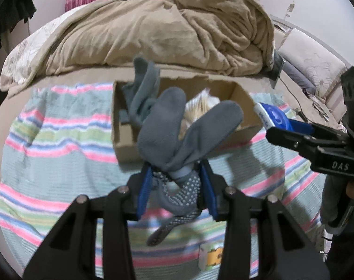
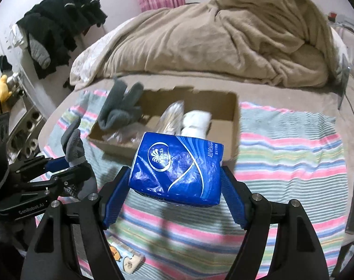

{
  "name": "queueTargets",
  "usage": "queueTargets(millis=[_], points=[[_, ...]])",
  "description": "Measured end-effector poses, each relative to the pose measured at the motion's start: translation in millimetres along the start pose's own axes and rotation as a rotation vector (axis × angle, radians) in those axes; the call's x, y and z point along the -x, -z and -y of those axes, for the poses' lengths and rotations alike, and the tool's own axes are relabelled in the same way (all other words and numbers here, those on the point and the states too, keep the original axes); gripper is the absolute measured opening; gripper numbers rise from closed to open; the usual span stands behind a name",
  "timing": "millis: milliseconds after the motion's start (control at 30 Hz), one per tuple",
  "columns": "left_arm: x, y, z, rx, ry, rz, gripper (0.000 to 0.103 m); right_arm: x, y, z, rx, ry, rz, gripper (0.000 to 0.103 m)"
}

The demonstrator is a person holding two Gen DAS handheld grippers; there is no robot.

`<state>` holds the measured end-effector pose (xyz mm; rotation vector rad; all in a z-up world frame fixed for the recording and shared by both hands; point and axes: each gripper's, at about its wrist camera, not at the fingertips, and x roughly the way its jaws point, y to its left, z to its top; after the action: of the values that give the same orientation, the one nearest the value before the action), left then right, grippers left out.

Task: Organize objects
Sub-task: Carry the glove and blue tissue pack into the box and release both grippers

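**Socks and tissue pack held above the box**

The grey socks [image 1: 177, 140] are pinched between the blue pads of the left tool [image 1: 177, 182], their toes fanning upward and a dotted sole dangling below, in front of the cardboard box [image 1: 244, 98]. The blue tissue pack [image 2: 177, 170] is clamped between the pads of the right tool [image 2: 174, 200], held just short of the box's near wall [image 2: 233, 140]. Inside the box lie another grey sock pair [image 2: 120, 109] draped over its left rim, a clear plastic bag [image 2: 172, 116] and a white bundle [image 2: 195, 121]. The box rests on a striped blanket [image 2: 282, 151] on the bed, with a beige duvet [image 2: 223, 37] heaped behind.
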<state>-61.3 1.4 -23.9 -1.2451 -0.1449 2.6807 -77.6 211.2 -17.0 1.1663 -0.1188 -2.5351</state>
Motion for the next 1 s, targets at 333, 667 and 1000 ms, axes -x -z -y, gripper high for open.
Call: queueTargets(millis=[333,667,1000], points=[[-11,-34,10,-0.035,-0.005,0.036,0.041,-1,-24,23,-0.022,0.009,0.045,0.078],[-41,-53,13,-0.038,0.0,0.023,0.041,-22,-43,31,-0.029,-0.01,0.053,0.078],[-68,-66,12,-0.022,0.012,0.01,0.041,-48,-53,36,-0.028,-0.031,0.032,0.078]])
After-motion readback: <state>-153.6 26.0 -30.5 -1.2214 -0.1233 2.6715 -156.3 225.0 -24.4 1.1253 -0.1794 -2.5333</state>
